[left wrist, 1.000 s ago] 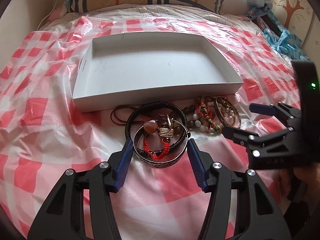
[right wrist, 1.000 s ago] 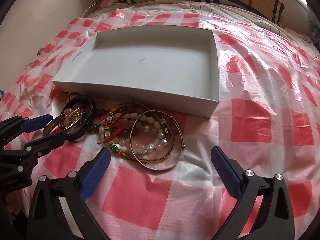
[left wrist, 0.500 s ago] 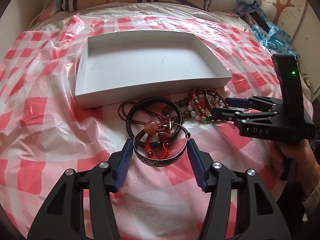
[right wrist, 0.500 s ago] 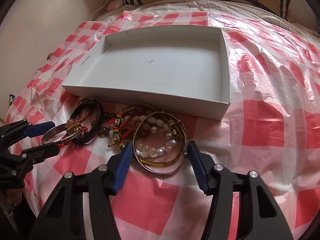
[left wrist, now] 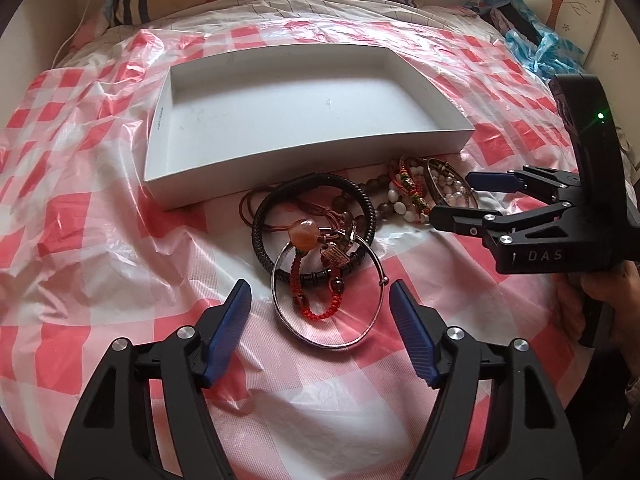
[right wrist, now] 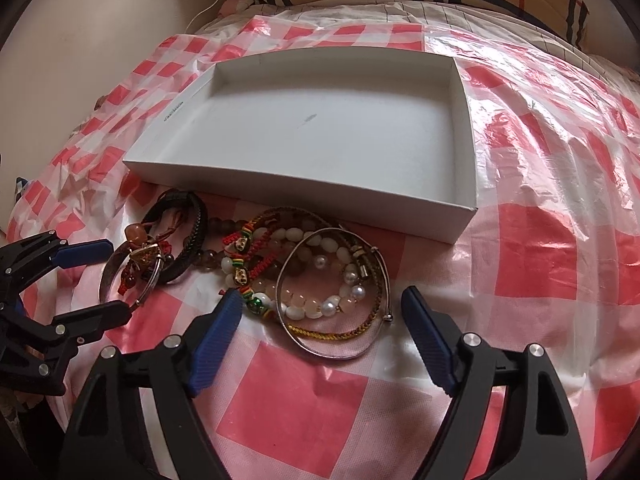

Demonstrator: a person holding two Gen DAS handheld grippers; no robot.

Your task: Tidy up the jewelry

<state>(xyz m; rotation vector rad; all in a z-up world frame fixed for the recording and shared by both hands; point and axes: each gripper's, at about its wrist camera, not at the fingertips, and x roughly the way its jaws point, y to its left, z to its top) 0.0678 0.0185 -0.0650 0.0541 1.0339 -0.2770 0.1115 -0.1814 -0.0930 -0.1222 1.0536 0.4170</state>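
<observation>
Jaws of the left gripper (left wrist: 320, 308) stand wide, straddling the near rim of a silver bangle (left wrist: 326, 300) that overlaps a black braided bracelet (left wrist: 314, 224), though contact is hard to judge. Behind sits the white box (left wrist: 304, 120) on the checkered plastic sheet (left wrist: 80, 240). The right gripper (right wrist: 322, 316), jaws also wide, flanks a second bangle (right wrist: 336, 292) ringing pearl beads (right wrist: 332, 304).
</observation>
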